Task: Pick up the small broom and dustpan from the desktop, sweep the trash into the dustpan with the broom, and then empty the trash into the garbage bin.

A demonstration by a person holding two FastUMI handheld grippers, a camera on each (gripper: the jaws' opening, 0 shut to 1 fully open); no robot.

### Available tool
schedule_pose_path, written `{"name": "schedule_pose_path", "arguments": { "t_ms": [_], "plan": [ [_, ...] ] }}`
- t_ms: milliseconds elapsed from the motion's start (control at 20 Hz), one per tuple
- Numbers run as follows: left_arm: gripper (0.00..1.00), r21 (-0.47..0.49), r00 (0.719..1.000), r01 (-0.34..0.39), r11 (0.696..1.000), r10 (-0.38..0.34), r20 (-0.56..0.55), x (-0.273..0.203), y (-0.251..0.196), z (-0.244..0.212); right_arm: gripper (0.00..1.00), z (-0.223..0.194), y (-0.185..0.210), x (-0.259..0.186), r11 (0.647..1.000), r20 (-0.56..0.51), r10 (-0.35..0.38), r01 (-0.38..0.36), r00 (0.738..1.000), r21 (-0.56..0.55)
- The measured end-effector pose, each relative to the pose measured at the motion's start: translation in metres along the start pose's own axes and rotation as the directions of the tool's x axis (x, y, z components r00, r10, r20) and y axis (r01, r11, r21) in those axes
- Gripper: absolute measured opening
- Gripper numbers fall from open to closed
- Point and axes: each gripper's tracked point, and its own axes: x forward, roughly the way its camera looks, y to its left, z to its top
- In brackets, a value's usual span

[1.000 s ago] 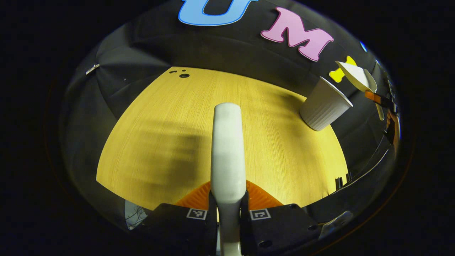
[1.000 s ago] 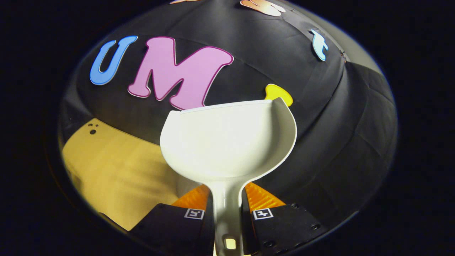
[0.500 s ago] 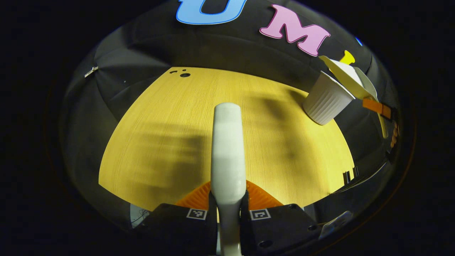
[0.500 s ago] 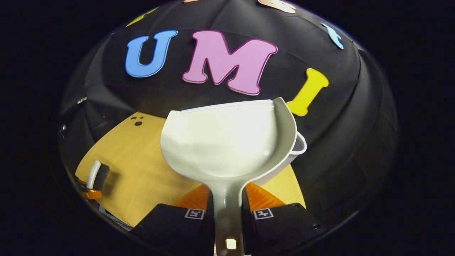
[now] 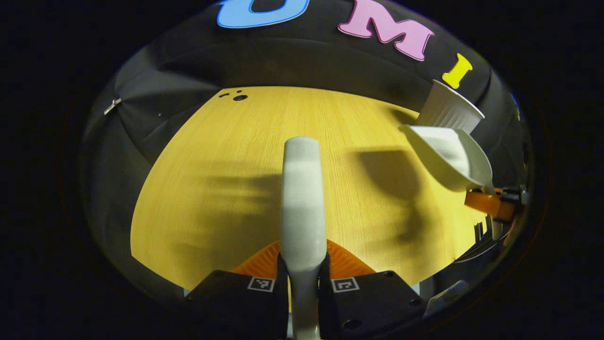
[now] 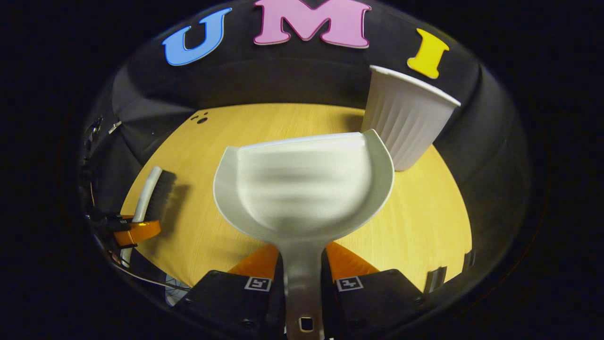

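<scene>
The dustpan (image 6: 302, 189) is clamped by its handle between the closed fingers of the right gripper (image 6: 303, 283), above the desktop (image 6: 424, 226) before the ribbed garbage bin (image 6: 406, 118). The broom (image 5: 303, 189) is likewise gripped by the left gripper (image 5: 303, 276); its bristles are seen in the right gripper view. No legible writing is seen.

No readable text, brand or number showing on the broom (image 5: 302, 189), dustpan (image 6: 304, 189) or garbage bin (image 6: 406, 118).

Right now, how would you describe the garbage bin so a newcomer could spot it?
Look at the yellow wooden desktop, then its far right corner by the black cloth wall. The garbage bin stands there: a white, ribbed, cup-shaped tub, the one upright open container, behind the dustpan.
</scene>
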Motion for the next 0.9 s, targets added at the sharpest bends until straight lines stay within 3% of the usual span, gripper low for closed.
{"name": "schedule_pose_path", "arguments": {
  "t_ms": [250, 400, 900],
  "plan": [
    [0.28, 0.065, 0.999, -0.025, 0.998, 0.028, -0.042, 0.041, -0.009, 0.007, 0.38, -0.02, -0.007, 0.009, 0.999, -0.105, 0.005, -0.001, 0.995, 0.033],
    [0.31, 0.118, 0.995, -0.06, 0.991, 0.068, -0.066, 0.055, -0.008, 0.01, 0.35, -0.026, -0.006, 0.014, 0.999, -0.144, 0.014, -0.006, 0.989, 0.051],
    [0.33, 0.164, 0.982, -0.121, 0.979, 0.142, -0.127, 0.078, -0.015, 0.009, 0.36, -0.038, -0.006, 0.014, 0.996, -0.236, 0.076, -0.066, 0.969, 0.054]
  ]
}}
